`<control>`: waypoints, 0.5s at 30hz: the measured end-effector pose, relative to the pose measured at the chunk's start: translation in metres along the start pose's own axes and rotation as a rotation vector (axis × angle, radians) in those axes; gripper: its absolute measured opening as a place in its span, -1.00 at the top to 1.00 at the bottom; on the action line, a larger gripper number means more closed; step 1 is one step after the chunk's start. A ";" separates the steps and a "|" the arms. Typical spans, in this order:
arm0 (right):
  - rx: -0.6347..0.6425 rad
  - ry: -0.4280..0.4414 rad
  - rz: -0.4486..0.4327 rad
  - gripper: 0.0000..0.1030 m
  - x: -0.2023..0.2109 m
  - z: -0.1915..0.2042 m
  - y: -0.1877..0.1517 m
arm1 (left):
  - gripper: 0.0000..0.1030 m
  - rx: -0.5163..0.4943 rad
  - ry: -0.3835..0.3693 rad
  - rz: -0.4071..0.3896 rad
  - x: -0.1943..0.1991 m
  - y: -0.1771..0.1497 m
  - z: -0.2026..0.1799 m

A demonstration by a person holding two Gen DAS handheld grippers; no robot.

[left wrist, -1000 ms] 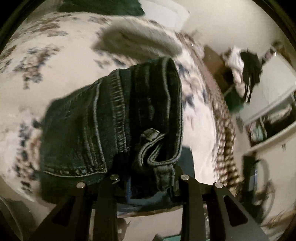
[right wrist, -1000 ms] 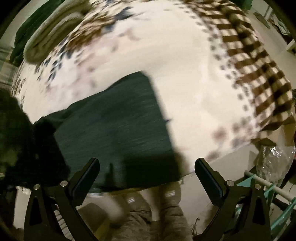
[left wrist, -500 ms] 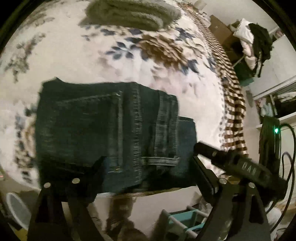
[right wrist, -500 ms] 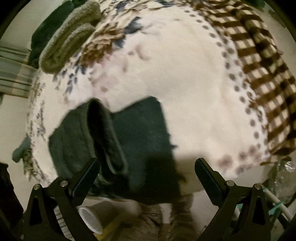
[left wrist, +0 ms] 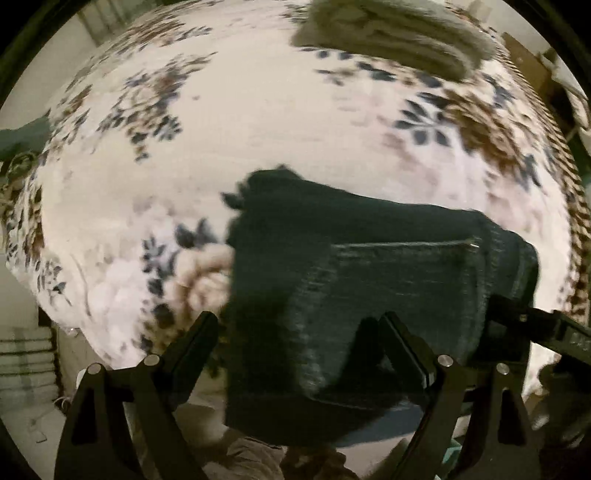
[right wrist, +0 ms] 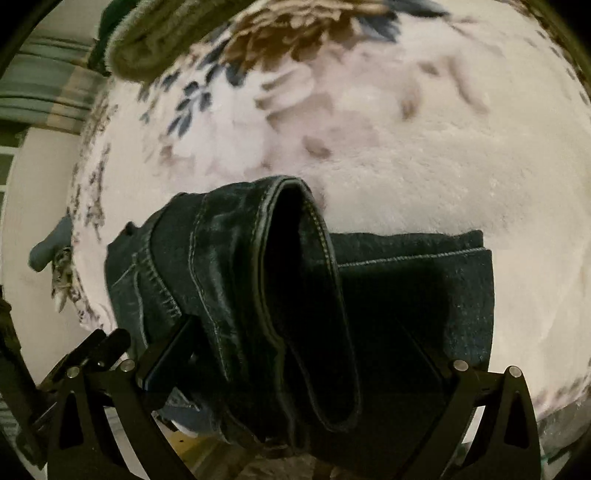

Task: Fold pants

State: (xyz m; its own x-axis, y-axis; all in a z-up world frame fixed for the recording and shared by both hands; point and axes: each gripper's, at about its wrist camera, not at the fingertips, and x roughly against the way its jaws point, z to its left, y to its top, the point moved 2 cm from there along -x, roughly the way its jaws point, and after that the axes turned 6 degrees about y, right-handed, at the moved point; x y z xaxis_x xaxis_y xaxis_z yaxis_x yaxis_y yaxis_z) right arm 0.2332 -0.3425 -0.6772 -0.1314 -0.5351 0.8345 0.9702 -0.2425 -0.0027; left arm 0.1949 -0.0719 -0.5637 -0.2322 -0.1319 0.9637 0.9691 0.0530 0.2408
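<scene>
Both wrist cams close, facing forward; share jeans (left wrist: 369, 280) on blanket (right wrist: 406, 140)

One pair of jeans (left wrist: 388, 280), one floral blanket (left wrist: 258, 122), one rolled towel (left wrist: 399, 40), two tongs (left wrist: 299, 339)

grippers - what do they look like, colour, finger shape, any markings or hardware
Both the left gripper and the right gripper are matte black, with angular fingers that taper to flat tips. Silver round bolts dot triangular cut-out brackets. Pale lettering, too blurred to read, marks the right gripper's body in the left wrist view.

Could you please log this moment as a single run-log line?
jeans: folded on floral blanket | left gripper: open | right gripper: open, straddling waistband | olive towel: behind
</scene>
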 end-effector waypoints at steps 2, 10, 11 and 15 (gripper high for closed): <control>-0.006 -0.008 0.005 -0.98 -0.001 0.002 0.001 | -0.71 0.017 0.005 0.002 -0.003 0.001 0.008; -0.003 -0.026 -0.064 0.69 0.008 0.016 -0.012 | -0.71 0.107 -0.058 0.003 -0.001 0.005 0.033; 0.038 -0.053 -0.086 0.71 0.013 0.026 -0.015 | -0.71 0.119 -0.067 0.003 0.001 0.006 0.037; 0.036 -0.046 -0.166 0.75 0.049 0.032 -0.026 | -0.71 0.146 -0.088 -0.024 0.017 0.010 0.050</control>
State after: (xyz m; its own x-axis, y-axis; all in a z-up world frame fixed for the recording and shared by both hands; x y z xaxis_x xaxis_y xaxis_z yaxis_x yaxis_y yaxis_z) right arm 0.2086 -0.3364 -0.6187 -0.2821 -0.4521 0.8462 0.9426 -0.2950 0.1567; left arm 0.1969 -0.0239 -0.5392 -0.2679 -0.0476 0.9623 0.9423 0.1949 0.2720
